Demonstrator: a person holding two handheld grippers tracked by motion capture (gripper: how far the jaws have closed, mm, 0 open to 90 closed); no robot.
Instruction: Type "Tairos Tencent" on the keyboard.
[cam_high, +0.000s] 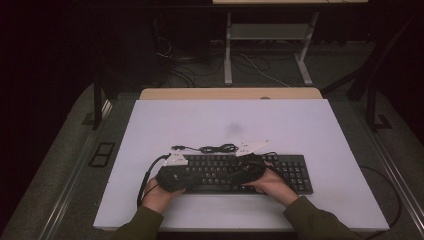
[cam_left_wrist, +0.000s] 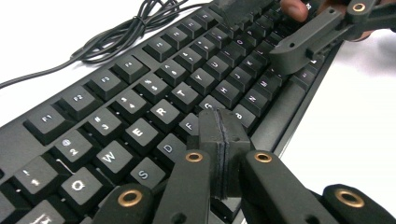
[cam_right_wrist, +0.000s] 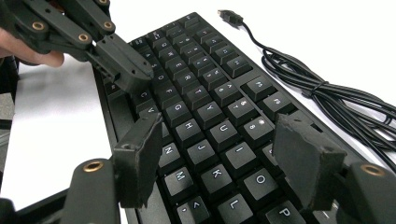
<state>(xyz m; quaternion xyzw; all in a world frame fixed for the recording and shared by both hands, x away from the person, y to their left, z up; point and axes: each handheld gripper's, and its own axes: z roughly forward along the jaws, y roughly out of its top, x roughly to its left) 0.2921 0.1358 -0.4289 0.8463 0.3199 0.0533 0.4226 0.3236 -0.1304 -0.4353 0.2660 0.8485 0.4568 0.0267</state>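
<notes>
A black keyboard (cam_high: 295, 172) lies across the near half of the white table. Its bundled black cable (cam_high: 215, 148) rests just behind it, ending in a USB plug (cam_right_wrist: 230, 17). My left gripper (cam_left_wrist: 219, 135) is shut with nothing between its jaws. Its tip sits just above the keys (cam_left_wrist: 140, 93) near F and G. It also appears at the upper left of the right gripper view as the left gripper (cam_right_wrist: 126, 65). My right gripper (cam_right_wrist: 219, 135) is open, its jaws spread over the H, J, K keys (cam_right_wrist: 210, 116) with nothing gripped. From the left gripper view, the right gripper (cam_left_wrist: 266, 25) is at the upper right.
The white table top (cam_high: 230, 115) stretches bare behind the keyboard. A wooden desk edge (cam_high: 230, 93) runs along its far side. A metal desk frame (cam_high: 227, 50) and loose cords sit on the dark floor beyond it.
</notes>
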